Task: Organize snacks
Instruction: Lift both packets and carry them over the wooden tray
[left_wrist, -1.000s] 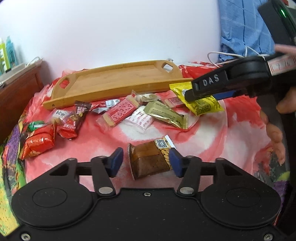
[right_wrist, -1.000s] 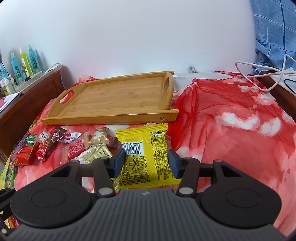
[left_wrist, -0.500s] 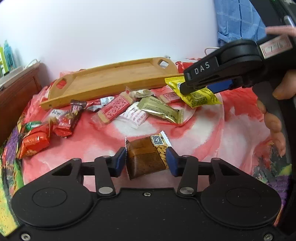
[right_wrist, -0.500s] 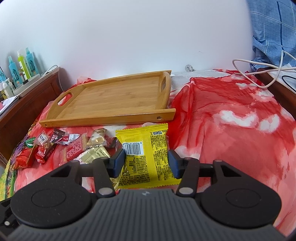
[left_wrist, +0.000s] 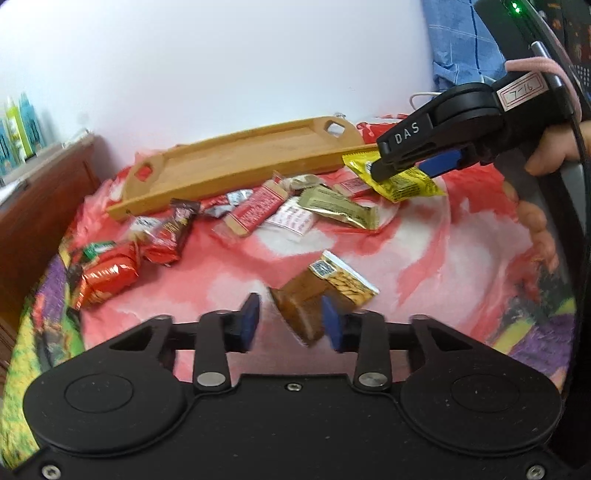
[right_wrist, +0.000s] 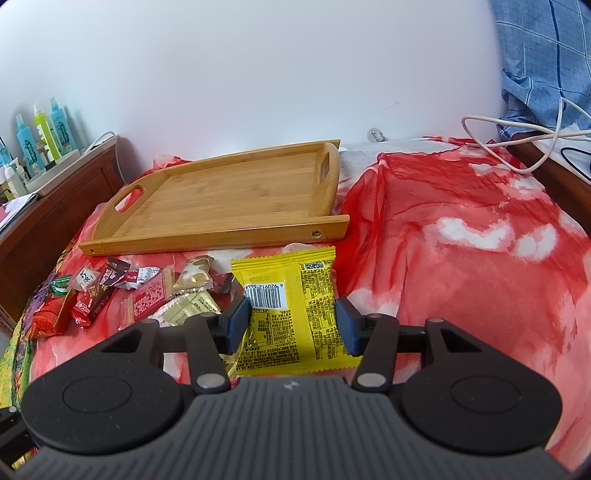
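Yellow crinkly snack packet (right_wrist: 291, 310) sits between the right gripper's (right_wrist: 291, 325) blue pads, which touch its two sides, so it looks held, just in front of the empty wooden tray (right_wrist: 221, 195) at the back of the red blanket (right_wrist: 461, 277). To do this well, lift it over the tray's front rim and let go flat inside. Only the left view shows the left gripper (left_wrist: 290, 321), whose open pads sit around a tilted brown snack pack (left_wrist: 314, 299); its left pad is not touching.
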